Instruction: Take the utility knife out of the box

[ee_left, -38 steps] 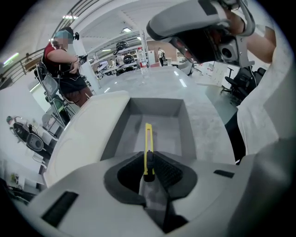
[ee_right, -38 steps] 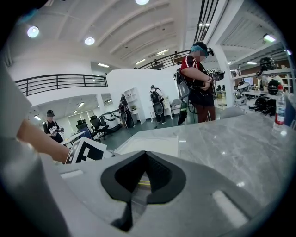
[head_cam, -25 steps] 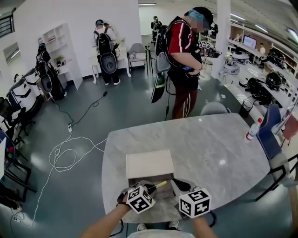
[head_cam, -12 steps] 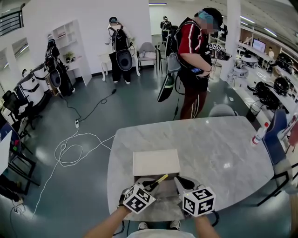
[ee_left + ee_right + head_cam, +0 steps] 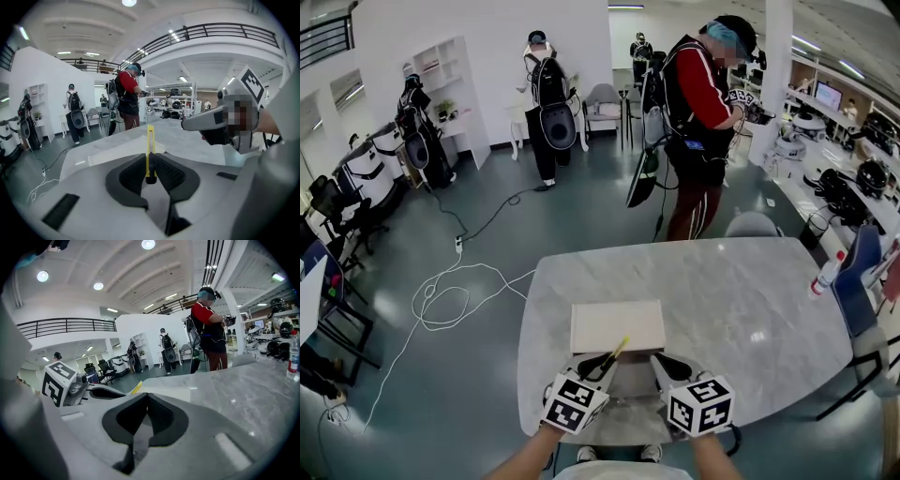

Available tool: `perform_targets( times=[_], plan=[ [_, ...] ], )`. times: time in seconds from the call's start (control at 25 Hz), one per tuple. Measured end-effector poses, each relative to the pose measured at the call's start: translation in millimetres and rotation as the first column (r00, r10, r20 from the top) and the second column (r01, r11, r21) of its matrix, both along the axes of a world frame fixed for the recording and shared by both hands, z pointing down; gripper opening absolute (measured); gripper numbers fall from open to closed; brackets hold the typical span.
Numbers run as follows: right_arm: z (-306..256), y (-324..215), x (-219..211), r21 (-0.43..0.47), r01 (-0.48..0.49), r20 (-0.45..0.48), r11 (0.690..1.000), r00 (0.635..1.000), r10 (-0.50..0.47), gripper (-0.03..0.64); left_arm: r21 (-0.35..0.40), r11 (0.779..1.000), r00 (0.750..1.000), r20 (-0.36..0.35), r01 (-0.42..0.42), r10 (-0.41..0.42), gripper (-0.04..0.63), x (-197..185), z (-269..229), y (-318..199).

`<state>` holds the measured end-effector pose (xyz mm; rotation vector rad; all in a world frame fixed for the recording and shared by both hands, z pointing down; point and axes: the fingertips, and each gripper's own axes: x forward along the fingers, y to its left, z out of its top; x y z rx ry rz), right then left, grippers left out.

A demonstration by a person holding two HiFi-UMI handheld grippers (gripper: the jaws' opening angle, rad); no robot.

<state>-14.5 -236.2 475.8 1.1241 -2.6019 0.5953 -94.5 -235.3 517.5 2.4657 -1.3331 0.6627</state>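
Observation:
A yellow utility knife [image 5: 612,355] [image 5: 149,146] is pinched by its black end in my left gripper [image 5: 598,367] [image 5: 150,171], which is shut on it; the blade end points up and away over the white box [image 5: 617,324] [image 5: 123,151]. The box lies on the grey marble table [image 5: 741,300] just beyond both grippers. My right gripper [image 5: 664,367] [image 5: 147,398] hovers beside the left one, to its right, with its jaws together and nothing between them. The right gripper view shows the knife [image 5: 136,388] sticking out of the left gripper [image 5: 91,391], with the box [image 5: 180,393] behind it.
A person in a red and black top [image 5: 705,117] stands beyond the table's far edge. A spray bottle [image 5: 821,276] stands at the table's right edge beside a blue chair [image 5: 855,274]. White cables [image 5: 441,302] lie on the floor to the left. More people stand at the back.
The knife has tilted more upright in my left gripper and risen a little over the box. Both grippers have stayed close together at the table's near edge.

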Motion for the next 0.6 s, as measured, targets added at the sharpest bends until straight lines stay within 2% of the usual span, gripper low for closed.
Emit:
perform_targets(
  times=[0.32, 0.6],
  plan=[
    [-6, -2, -3, 0.009, 0.009, 0.005, 1.0, 1.0, -0.009, 0.005, 0.046, 0.995, 0.991, -0.112, 0.084, -0.078, 0.06, -6, -29, 1],
    [-12, -4, -5, 0.026, 0.01, 0.011, 1.0, 1.0, -0.01, 0.005, 0.065, 0.986, 0.975, -0.174, 0.155, -0.141, 0.06, -17, -40, 0]
  ],
)
